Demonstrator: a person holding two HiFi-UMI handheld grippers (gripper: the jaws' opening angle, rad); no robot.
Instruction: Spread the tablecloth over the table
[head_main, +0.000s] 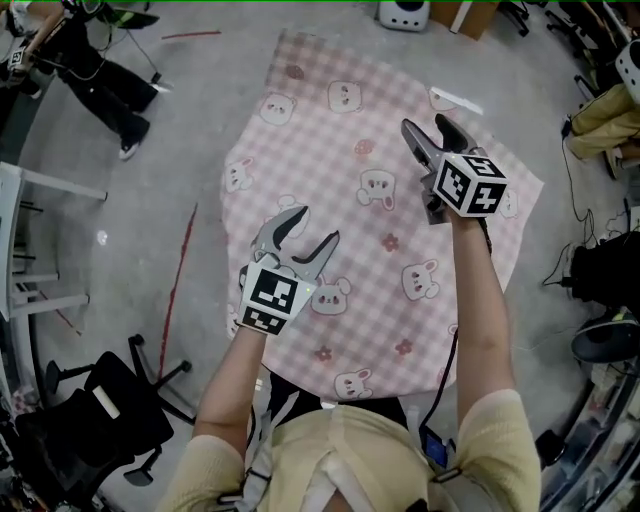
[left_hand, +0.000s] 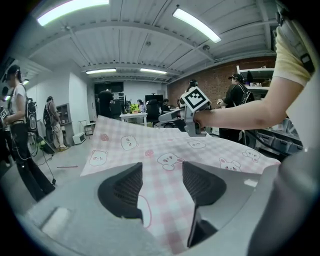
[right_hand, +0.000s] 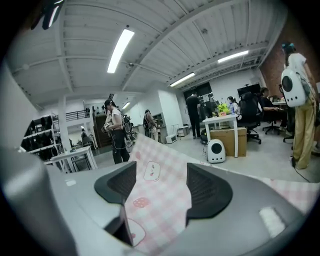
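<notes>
The cloth (head_main: 350, 230), pink check with bears and rabbits, lies spread over the table and covers all of it. In the head view we see its whole outline: a far corner at the top, a right corner jutting out over the floor (head_main: 200, 130), and the near edge against our body. Open grey floor runs along the left and far sides. A black chair (head_main: 100, 415) stands near the near-left corner. A person (head_main: 105, 85) in black stands well apart at the far left. On the right, a dark bag (head_main: 605, 265) and cables lie near the cloth's edge.

Only the left gripper view shows our right forearm reaching across above the cloth, with people standing at the far end of the room. Only the right gripper view shows the far corner rising against a box (right_hand: 235, 136), with a white device (right_hand: 216, 151) beside it.

Our left claw (head_main: 315, 228) hangs over the near-left part of the cloth. Its jaws are apart and grip nothing, and the cloth shows through the gap, untouched. Our right claw (head_main: 427, 125) is over the far-right part, spread wide and likewise empty.
</notes>
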